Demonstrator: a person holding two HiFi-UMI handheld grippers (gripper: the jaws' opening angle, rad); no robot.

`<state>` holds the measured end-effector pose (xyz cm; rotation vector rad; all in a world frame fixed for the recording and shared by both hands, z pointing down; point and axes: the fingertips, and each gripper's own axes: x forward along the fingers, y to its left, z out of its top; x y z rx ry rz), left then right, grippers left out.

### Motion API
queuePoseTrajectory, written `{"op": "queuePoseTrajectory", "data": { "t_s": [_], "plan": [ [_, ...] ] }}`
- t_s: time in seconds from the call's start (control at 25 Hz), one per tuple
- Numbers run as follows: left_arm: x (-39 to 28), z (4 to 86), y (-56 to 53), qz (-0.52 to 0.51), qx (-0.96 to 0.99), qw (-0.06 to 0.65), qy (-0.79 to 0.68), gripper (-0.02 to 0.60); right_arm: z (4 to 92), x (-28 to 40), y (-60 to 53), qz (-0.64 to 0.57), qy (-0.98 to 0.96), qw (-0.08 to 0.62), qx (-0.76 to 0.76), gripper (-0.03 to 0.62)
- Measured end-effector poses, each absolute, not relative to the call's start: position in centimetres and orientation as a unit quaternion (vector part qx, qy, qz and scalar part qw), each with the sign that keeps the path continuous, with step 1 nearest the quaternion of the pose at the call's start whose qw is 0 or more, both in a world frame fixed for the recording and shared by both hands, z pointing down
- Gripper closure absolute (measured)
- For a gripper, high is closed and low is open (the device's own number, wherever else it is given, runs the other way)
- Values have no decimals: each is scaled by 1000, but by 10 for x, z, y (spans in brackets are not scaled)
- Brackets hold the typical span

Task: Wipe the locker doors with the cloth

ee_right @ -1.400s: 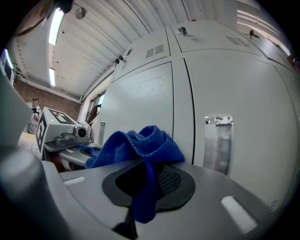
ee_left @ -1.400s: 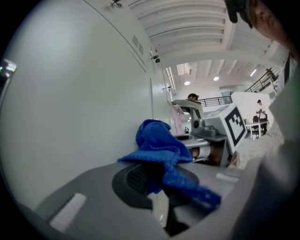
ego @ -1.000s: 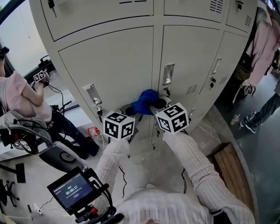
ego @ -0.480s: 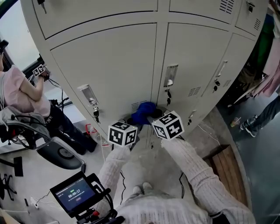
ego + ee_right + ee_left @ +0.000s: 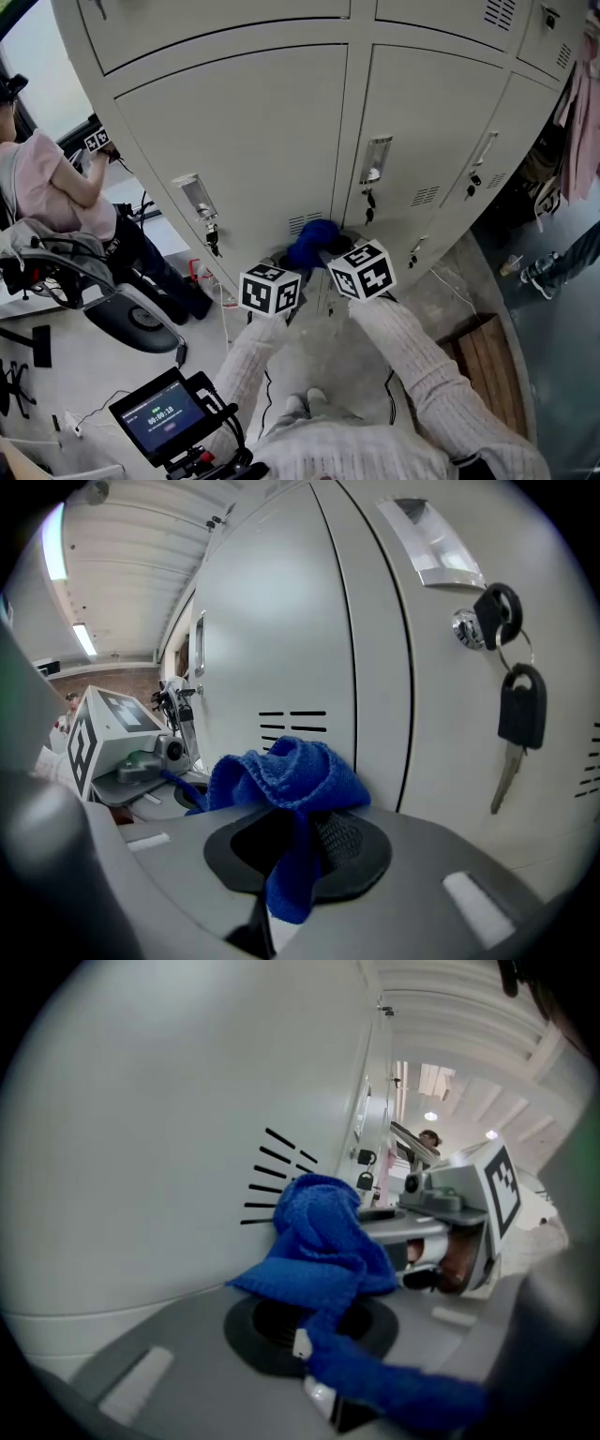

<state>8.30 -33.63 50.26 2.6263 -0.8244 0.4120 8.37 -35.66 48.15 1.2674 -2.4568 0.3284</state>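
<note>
A blue cloth (image 5: 313,243) is bunched against the low part of the beige locker doors (image 5: 253,141), just under the vent slits (image 5: 305,223). My left gripper (image 5: 289,261) and right gripper (image 5: 336,248) both grip it, their marker cubes side by side. In the left gripper view the cloth (image 5: 323,1241) presses on the door by the slits (image 5: 277,1180), and a strand runs into the shut left gripper (image 5: 314,1363). In the right gripper view the cloth (image 5: 286,780) hangs down into the shut right gripper (image 5: 286,883).
Keys (image 5: 520,714) hang from the lock right of the cloth, and another lock (image 5: 208,234) has keys at its left. A seated person (image 5: 56,197) and a chair (image 5: 131,323) are at left. A wooden pallet (image 5: 483,361) lies at right; a small screen (image 5: 159,412) is near my feet.
Both grippers and the cloth have slid a little down the door, so the vent slits now show above the cloth. The left cube has drawn closer to the right one.
</note>
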Motion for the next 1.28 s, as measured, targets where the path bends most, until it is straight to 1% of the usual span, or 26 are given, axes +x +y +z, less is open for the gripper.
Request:
{"op": "queuePoseTrajectory", "data": {
  "t_s": [0.08, 0.2, 0.4, 0.56, 0.64, 0.8, 0.92, 1.08, 1.28],
  "plan": [
    [85, 501, -334, 142, 928, 174, -297, 577, 480, 86, -355, 117, -870, 167, 449, 548],
    [80, 490, -326, 128, 929, 160, -309, 578, 468, 81, -346, 111, -878, 132, 446, 548],
    [61, 451, -293, 106, 937, 117, -311, 578, 426, 61, -309, 88, -893, 50, 439, 548],
    [47, 421, -246, 120, 952, 67, -275, 577, 395, 48, -258, 86, -899, -28, 429, 549],
    [39, 414, -223, 105, 954, 64, -272, 577, 389, 41, -237, 87, -904, -46, 415, 549],
    [23, 418, -185, 40, 954, 115, -274, 577, 397, 29, -202, 100, -915, -41, 388, 548],
    [14, 420, -169, 7, 954, 151, -260, 577, 416, 38, -188, 119, -908, -26, 401, 548],
    [-1, 424, -161, 13, 946, 125, -298, 577, 431, 43, -177, 138, -900, -17, 413, 548],
    [-8, 423, -156, -15, 940, 149, -306, 577, 419, 38, -168, 94, -902, -14, 421, 546]
  ]
}}
